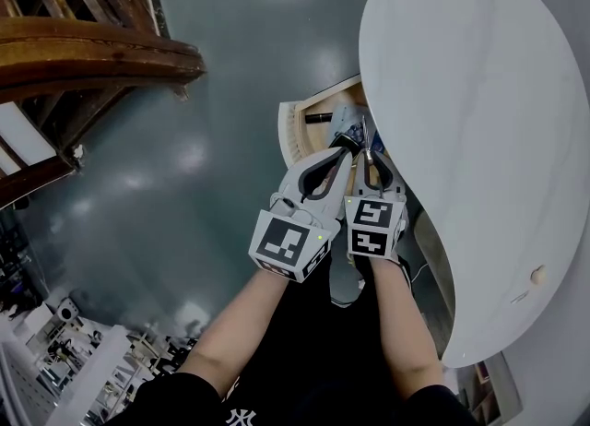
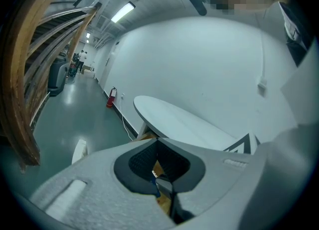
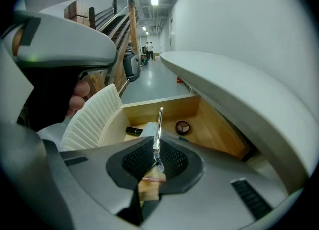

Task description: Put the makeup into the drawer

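Observation:
An open wooden drawer (image 1: 288,131) juts out from under the white oval table (image 1: 479,92). Both grippers hover over it side by side. My right gripper (image 1: 368,157) is shut on a slim silver makeup pen (image 3: 159,124), whose tip sticks out past the jaws over the drawer (image 3: 209,124). Inside lie a black lipstick tube (image 3: 133,131), a round eyeshadow compact (image 3: 183,127) and a pale packet (image 3: 145,128). My left gripper (image 1: 341,145) is to the left of it, jaws together with nothing between them (image 2: 157,142); wood and something blue show below.
The drawer's ribbed white front (image 3: 92,119) curves at the left. The table top (image 3: 224,74) overhangs the drawer's right side. A wooden staircase (image 1: 83,55) stands at the far left across the grey floor (image 1: 212,92). The person's legs are below.

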Demonstrator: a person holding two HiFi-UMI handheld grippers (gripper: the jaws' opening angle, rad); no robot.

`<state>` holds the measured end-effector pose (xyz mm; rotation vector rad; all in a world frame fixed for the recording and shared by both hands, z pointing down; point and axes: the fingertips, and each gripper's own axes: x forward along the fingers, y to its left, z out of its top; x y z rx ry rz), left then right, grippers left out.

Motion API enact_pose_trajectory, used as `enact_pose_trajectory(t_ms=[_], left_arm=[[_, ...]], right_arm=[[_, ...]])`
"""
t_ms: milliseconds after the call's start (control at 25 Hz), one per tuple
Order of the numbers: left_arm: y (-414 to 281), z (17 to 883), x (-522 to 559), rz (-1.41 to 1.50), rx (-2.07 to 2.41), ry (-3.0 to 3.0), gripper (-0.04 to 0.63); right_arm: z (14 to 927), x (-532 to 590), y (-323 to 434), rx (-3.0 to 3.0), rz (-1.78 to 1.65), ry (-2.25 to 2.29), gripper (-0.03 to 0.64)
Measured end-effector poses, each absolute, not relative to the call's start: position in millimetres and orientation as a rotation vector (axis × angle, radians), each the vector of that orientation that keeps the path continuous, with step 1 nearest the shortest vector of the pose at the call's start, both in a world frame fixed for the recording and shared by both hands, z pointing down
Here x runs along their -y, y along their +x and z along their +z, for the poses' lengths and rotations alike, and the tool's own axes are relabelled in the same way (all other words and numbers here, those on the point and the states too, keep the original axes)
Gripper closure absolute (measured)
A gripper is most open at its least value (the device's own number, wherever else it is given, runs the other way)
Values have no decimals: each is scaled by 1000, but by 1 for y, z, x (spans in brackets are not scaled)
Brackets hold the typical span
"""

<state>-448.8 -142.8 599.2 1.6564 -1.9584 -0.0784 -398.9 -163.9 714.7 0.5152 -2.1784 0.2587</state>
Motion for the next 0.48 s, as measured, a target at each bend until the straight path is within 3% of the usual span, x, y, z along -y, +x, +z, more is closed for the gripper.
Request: enact_pose_trajectory(t_ms=[160, 320, 480], left_arm=[[-452, 601, 143, -74, 1954, 1657, 586], [-455, 601, 142, -70, 1952, 1655, 584], [-452, 599, 141, -62, 1943, 1652, 585]], right_arm=[[718, 172, -397, 2169, 231, 565, 562], [725, 170, -396, 2148, 247, 566, 514], [720, 164, -394, 2148, 272, 558, 519]])
